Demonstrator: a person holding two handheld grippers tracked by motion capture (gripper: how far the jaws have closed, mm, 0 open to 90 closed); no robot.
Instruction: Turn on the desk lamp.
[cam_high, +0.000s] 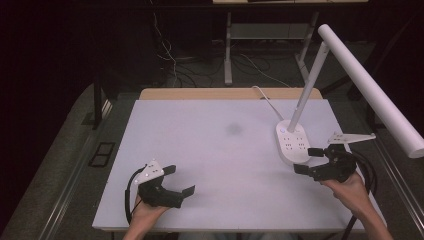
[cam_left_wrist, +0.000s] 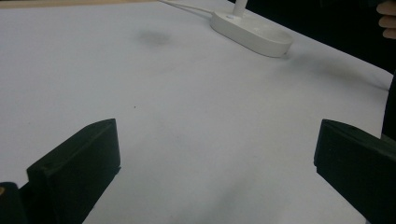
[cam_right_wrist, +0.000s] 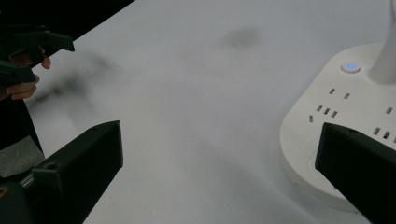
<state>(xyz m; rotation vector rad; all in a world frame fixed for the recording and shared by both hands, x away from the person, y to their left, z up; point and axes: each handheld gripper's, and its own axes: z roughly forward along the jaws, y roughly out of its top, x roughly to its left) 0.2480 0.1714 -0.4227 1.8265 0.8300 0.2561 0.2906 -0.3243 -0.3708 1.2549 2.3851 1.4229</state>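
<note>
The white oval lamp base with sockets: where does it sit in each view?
High view: white oval lamp base, right of centre, just ahead of the right tongs.
Left gripper view: top, right of centre.
Right gripper view: right edge.
Shared landmark: dark smudge on the white tabletop.

My view: white rectangular worktop (cam_high: 215, 150) | faint dark smudge (cam_high: 233, 129) near its middle, toward the far edge | tangled dark cables (cam_high: 172, 60) on the floor beyond the far edge

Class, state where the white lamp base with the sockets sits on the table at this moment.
In the high view the lamp base sits on the table's right side, just ahead of the open right gripper.
</note>
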